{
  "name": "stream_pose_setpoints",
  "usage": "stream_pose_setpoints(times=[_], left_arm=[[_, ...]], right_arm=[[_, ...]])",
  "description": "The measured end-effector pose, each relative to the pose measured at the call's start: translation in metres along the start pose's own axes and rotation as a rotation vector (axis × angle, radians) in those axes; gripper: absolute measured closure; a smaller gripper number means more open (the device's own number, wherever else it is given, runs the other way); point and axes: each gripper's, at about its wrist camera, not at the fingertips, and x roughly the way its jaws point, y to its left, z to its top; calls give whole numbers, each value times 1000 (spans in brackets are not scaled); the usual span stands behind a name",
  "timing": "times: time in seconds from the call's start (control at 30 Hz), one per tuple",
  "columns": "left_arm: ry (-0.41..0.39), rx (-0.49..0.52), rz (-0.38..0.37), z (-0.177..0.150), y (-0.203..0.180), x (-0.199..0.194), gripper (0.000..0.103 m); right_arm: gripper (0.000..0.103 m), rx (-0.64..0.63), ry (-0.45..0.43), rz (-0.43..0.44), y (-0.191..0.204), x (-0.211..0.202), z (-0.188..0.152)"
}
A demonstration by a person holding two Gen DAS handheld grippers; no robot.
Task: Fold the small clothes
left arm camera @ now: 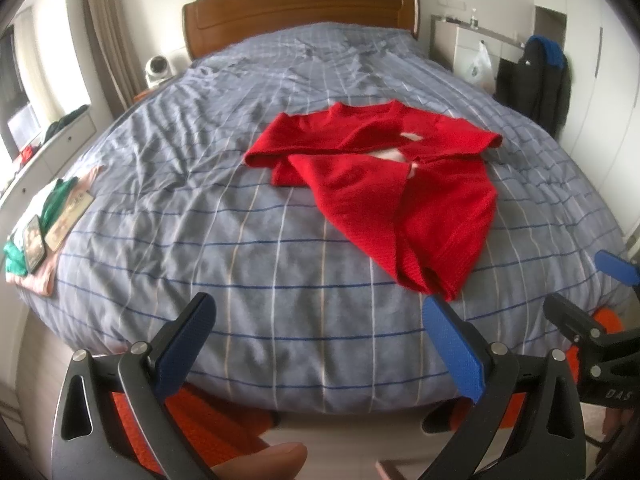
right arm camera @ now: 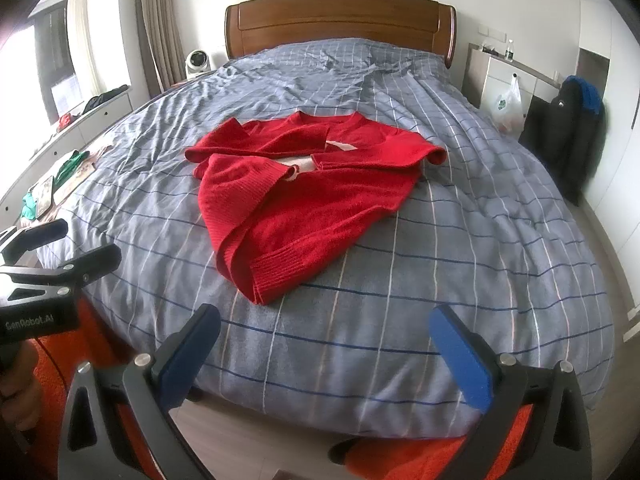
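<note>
Sweater (right arm camera: 304, 196), red knit, lies crumpled on bed (right arm camera: 440, 280); sleeves overlap, pale inner garment partly hidden. Both claws (left arm camera: 320, 344) (right arm camera: 324, 344) released.

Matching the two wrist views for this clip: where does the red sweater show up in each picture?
Left wrist: the red sweater lies right of centre on the checked duvet, hem nearest the camera.
Right wrist: the sweater lies about centre, slightly left, hem towards the camera.
Shared landmark: the wooden headboard behind it in both.
</note>
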Motion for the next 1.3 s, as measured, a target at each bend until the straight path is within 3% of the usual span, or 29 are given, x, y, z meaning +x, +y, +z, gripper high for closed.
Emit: stream_pose_setpoints(times=[1.3], left_arm=[[8,-5,-2,-8,4,4,0]], right_arm=[[0,-1,11,6,1,2,-3]])
